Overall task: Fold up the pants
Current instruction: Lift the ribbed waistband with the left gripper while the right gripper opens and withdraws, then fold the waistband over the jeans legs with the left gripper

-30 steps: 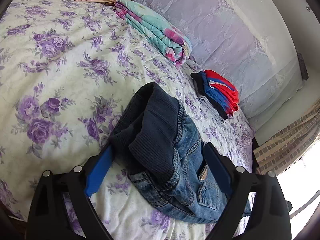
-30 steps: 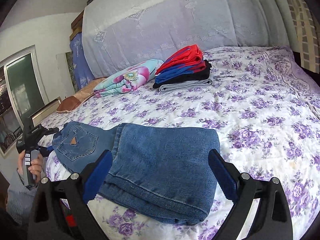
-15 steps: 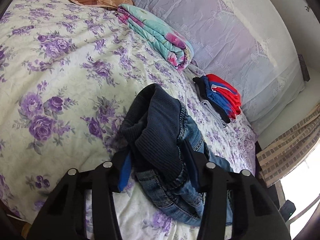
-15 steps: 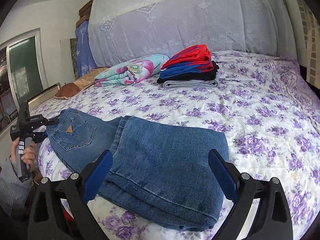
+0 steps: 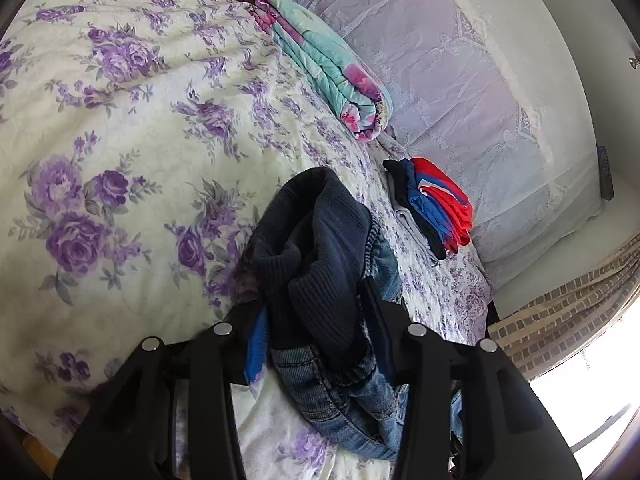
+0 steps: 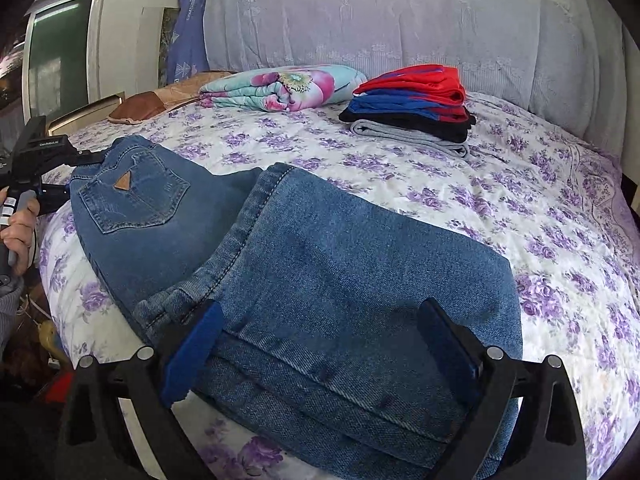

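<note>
Denim is what I work with at this moment: the jeans (image 6: 320, 280) lie on the bed (image 6: 540, 208), near its front edge, with the legs already folded once over themselves and the seat with its back pocket stretched out to the left side. My left hand-held gripper (image 5: 316, 340) is clamped on the waistband end, where the dark ribbed lining is bunched up between the blue pads, so this end stands a little up from the flowered bedcover. My right hand-held gripper (image 6: 320, 356) has its jaws wide apart, one on each side of the folded leg part, and its pads do not press on the cloth, so it holds nothing. In the right wrist view I can also see my left hand (image 6: 18, 232) on the handle at the left border. I judge the step in hand is the second fold: the waist end must be carried over the folded legs to make a compact packet. For this the left gripper should lift and travel toward the right one without letting the thick waistband slip, and the right one should close on the leg part or press it down, otherwise the lower layers may slide. Behind, near the headboard, a stack of folded clothes (image 6: 412, 108) and a folded blanket (image 6: 280, 88) are well apart from the jeans.
</note>
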{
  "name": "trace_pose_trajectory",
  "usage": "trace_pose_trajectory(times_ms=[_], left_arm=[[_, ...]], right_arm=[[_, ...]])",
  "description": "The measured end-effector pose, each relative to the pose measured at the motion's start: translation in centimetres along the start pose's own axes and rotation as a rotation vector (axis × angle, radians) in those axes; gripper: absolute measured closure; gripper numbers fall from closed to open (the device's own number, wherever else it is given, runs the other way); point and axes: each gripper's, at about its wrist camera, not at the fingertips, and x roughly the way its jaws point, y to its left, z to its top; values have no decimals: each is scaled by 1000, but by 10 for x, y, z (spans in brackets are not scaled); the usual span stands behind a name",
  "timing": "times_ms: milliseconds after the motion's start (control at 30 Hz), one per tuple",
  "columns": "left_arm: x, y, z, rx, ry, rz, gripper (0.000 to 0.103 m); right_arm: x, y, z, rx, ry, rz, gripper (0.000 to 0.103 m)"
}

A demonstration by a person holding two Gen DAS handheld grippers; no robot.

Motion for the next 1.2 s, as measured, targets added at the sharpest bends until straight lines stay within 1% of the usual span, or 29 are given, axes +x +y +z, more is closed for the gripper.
trace_pose_trajectory(times_ms=[100,167,267,367,433,500,533,567,600,633,667,700,733,800,900,1000,1100,1200], left_arm=[[-1,1,1,-2,5,-19,66],[-5,0,2,-3,5,-30,74],[-15,-15,2,25,-15,-24,79],[-30,-53,-4,144,-59,13,79],[-38,-81,-10,227,-91,30,80],[-44,-107,-18,302,-122,50,80],[-47,-117,-22,332,-133,55,80],[-49,-127,-26,355,-143,57,81],[-51,-137,-30,375,-153,58,81],[-52,-147,-33,397,-161,59,81],[-53,-156,-37,422,-168,63,81],[-54,-166,-41,449,-173,66,81],[-54,-176,-45,473,-176,67,81],[-54,-196,-54,526,-181,66,81],[-52,-230,-69,623,-188,54,81],[-44,-268,-93,735,-183,29,82],[-29,-304,-127,855,-163,0,82],[0,-335,-176,1005,-108,-21,82]], right_arm=[[-1,-1,-1,6,-6,7,4],[-1,-1,-1,6,-8,8,4],[-1,-1,-1,8,-8,13,4],[-4,-2,2,2,-14,27,4],[-17,-7,7,14,-81,54,4],[-28,-12,15,23,-139,15,4],[-27,-13,18,11,-125,-1,4],[-16,-10,20,-21,-52,-17,4],[0,-6,17,-69,44,-28,4],[12,0,12,-122,87,-48,4],[10,1,10,-134,53,-50,4],[8,-1,12,-120,56,-36,4],[5,-6,13,-99,52,-7,4],[-7,-22,13,-39,2,52,4],[-31,-61,8,95,-90,72,4],[-53,-113,-3,281,-157,54,4],[-64,-159,-25,456,-182,36,4],[-68,-188,-49,587,-194,52,4]])
